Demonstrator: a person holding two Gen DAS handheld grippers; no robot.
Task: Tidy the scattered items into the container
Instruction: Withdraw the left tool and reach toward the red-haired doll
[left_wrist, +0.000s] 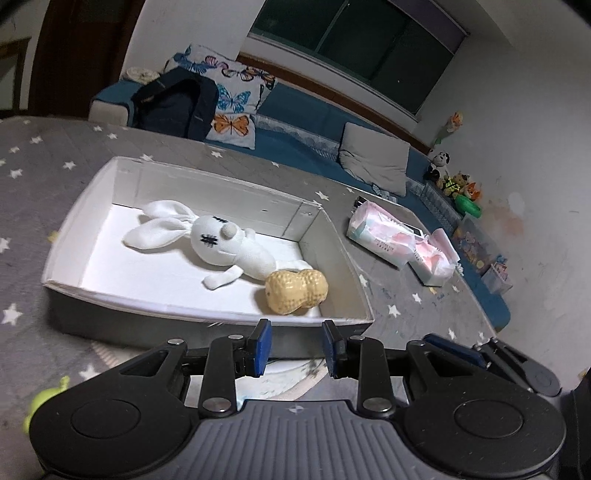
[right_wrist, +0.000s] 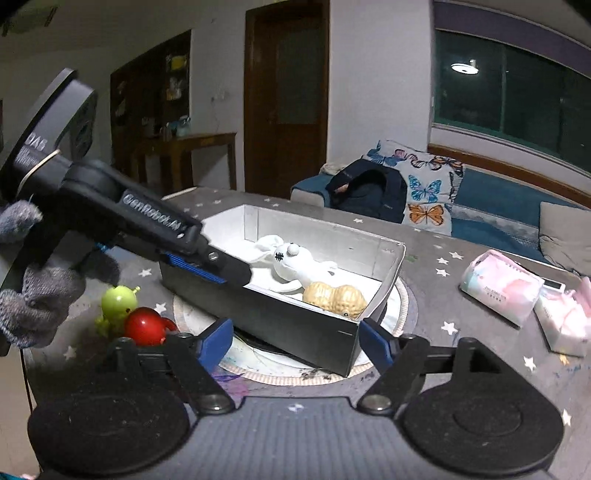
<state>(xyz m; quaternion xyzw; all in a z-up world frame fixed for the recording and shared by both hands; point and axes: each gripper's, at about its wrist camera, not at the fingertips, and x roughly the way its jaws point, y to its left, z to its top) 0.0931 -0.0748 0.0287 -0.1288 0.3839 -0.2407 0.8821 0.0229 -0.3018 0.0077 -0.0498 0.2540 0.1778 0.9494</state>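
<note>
A shallow grey box with a white floor holds a white plush rabbit and a tan peanut toy. My left gripper is open and empty, just outside the box's near wall. In the right wrist view the same box holds the rabbit and the peanut. My right gripper is open and empty, its pads either side of the box's near end. A green figure and a red toy lie on the table left of the box. The left gripper's body reaches over the box's left rim.
Two pink tissue packs lie on the star-patterned grey table right of the box; they also show in the right wrist view. A round mat lies under the box. A blue sofa with cushions stands behind.
</note>
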